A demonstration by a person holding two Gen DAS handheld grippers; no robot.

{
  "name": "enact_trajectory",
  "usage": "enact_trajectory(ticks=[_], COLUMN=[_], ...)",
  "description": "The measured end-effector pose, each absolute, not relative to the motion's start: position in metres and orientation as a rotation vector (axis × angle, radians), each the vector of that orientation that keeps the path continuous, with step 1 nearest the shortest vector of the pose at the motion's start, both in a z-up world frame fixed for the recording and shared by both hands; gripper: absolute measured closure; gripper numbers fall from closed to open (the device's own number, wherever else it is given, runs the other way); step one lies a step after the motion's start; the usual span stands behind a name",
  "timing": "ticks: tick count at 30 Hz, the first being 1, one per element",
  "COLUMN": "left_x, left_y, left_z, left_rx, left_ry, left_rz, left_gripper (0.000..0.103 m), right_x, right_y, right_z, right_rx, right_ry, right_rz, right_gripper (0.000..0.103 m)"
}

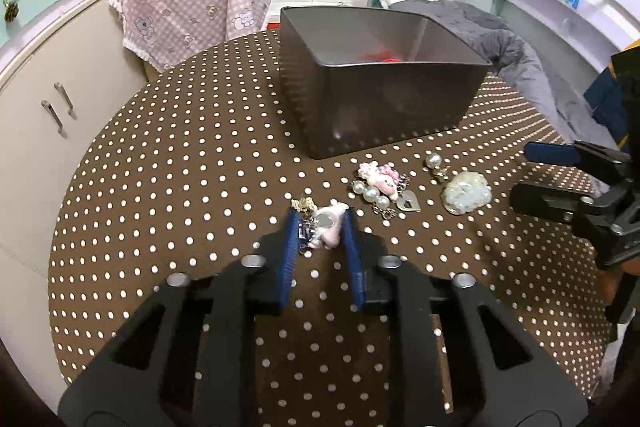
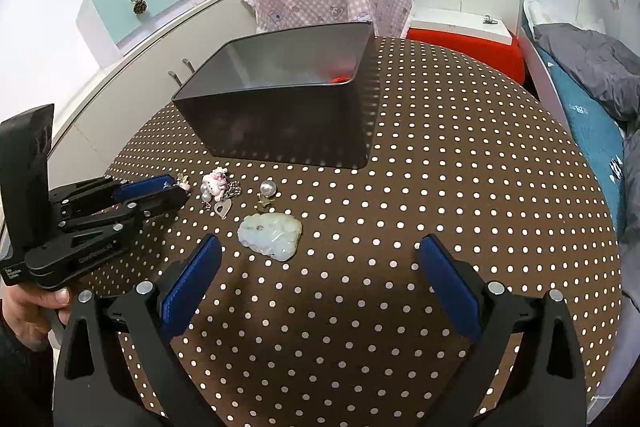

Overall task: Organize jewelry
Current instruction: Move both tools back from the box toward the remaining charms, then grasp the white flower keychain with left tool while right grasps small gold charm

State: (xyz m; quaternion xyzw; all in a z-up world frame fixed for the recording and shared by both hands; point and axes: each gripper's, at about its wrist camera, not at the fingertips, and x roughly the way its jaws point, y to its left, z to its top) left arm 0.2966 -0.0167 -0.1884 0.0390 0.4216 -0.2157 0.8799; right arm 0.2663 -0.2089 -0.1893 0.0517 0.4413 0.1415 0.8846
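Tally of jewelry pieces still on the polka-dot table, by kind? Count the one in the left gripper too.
Pink charm with a silver disc, held between the left gripper's pads: 1
Pink cartoon charm with pearls and a silver heart tag: 1
Pearl earring with gold fitting: 1
Pale green carved jade pendant: 1
Total: 4

Both tools are matte black plastic with open triangular cut-outs in the arms and round silver screw heads at the pivots. The left hand-held gripper carries ribbed blue pads; the right hand-held gripper has the same blue pads. Small pale lettering runs along the left tool's side. A bare-skinned hand shows, thumbnail visible, above a dark sleeve.
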Motion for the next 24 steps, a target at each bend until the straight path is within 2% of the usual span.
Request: enact_trajectory(ticks=[9,14,15,16,17,21,22,24], left_x=[0.280,0.281,0.281,0.281,0.280,0.281,0.283,0.287], left_y=[-0.008,-0.006,-0.005,-0.004,-0.004,-0.005,-0.004,-0.004], left_z=[-0.185,-0.189,-0.189,-0.188,-0.186,-0.186,-0.187,-0.189], left_rx=[0.095,0.126,0.124,0.122,0.122,0.115,0.110,0.096], left_ry=[0.860,0.879,0.877,0.865,0.849,0.844,0.854,0.877], left_rz=[-0.436,-0.399,-0.393,-0.384,-0.375,-0.404,-0.413,-0.441], left_gripper=[0.088,0.084,0.066,0.038,0.035,0.036,0.051,0.069], right_x=[0.271,0.275,0.276,0.275,0.275,0.275,0.274,0.273], right_y=[-0.192,-0.184,-0.184,-0.184,-0.183,-0.180,-0.181,-0.180], right_z=[-0.193,-0.202,-0.204,-0.205,-0.205,-0.207,-0.208,-0.208], right_rx=[0.034,-0.012,-0.015,-0.022,-0.029,-0.060,-0.064,-0.070], right_ry=[0.914,0.929,0.930,0.925,0.924,0.921,0.922,0.921], right_rz=[0.350,0.346,0.344,0.343,0.342,0.339,0.339,0.336], right_gripper=[0.008,0.008,0.008,0.008,0.008,0.008,0.008,0.008])
